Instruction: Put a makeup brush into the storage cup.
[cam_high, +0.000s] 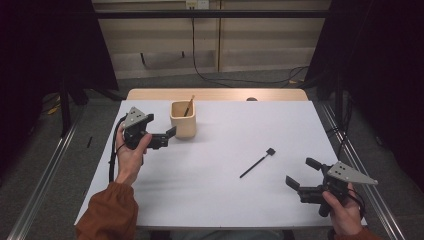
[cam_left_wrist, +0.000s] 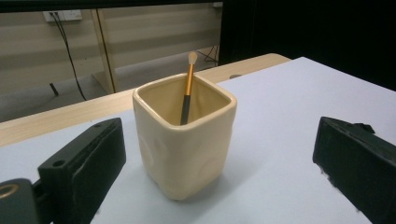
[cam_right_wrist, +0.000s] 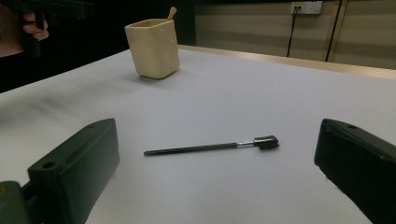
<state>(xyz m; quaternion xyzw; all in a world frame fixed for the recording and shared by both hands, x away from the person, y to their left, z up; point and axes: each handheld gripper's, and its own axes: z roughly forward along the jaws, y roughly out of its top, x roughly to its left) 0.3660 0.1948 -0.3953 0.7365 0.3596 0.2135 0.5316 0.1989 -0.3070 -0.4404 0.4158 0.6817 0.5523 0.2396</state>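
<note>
Two grippers spread wide, nothing grasped; cup and brush on white table.

White table (cam_high: 220, 190) spans the high view, with its tan wood edge (cam_high: 217, 94) at 12 o'clock. Left gripper (cam_high: 167, 136) sits at 9 o'clock in the person's left hand (cam_high: 130, 155): jaws wide apart, released, flanking the cup without touching it in the left gripper view. Right gripper (cam_high: 301, 173) is held at 4 o'clock in the right hand (cam_high: 344, 212): jaws also parted, empty, aimed toward the black brush. Cream square cup (cam_high: 183, 120) stands upright at 11 o'clock, just beside the left gripper's jaws. Black brush (cam_high: 257, 162) lies flat near centre-right, head toward 1 o'clock, well apart from the cup. Gold-handled brush (cam_left_wrist: 187, 88) leans inside the cup, pale tip above the rim.
</note>
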